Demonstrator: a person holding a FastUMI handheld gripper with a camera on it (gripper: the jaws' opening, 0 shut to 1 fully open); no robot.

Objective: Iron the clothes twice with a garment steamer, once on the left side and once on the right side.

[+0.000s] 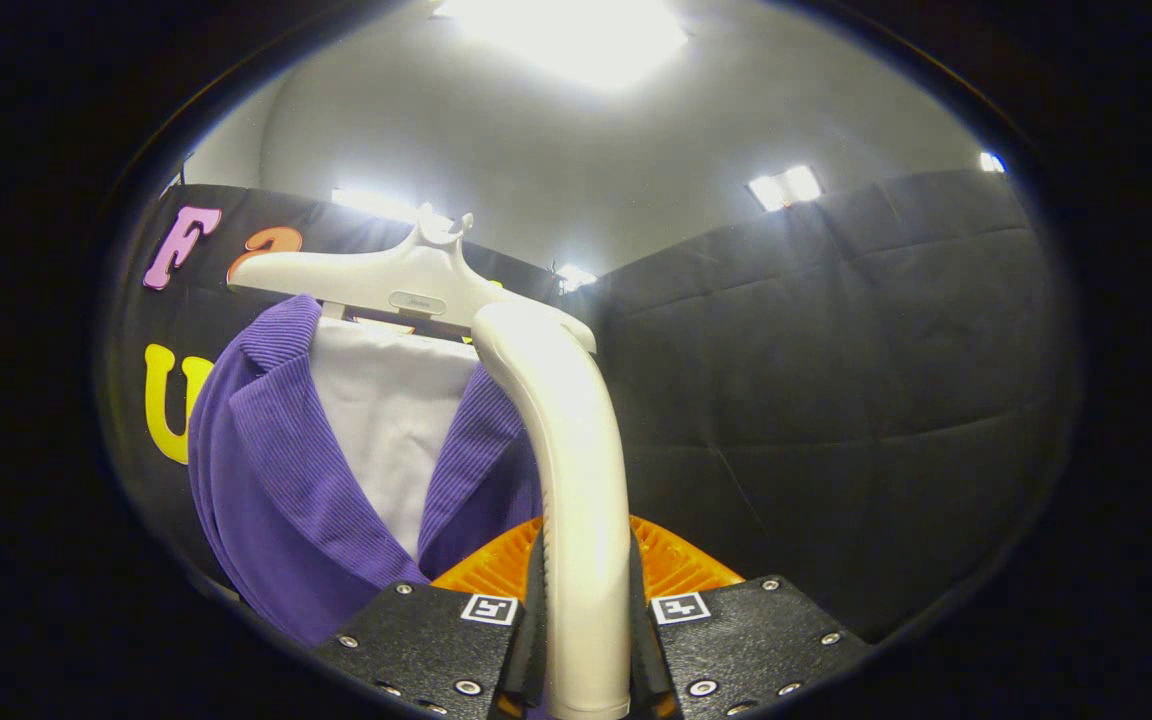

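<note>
My gripper [586, 625] is shut on the white handle of the garment steamer [566, 430], which rises between the fingers and curves at its top toward the clothes. A purple corduroy jacket [266, 500] with a white lining panel [391, 420] hangs on a white hanger [376, 275] just beyond and left of the steamer. The steamer's head end lies against the jacket's right shoulder, close under the hanger's right arm. The steamer's face is hidden from me.
Black quilted booth wall [836, 380] stands behind and to the right of the jacket. Bright ceiling lights [576, 35] shine above.
</note>
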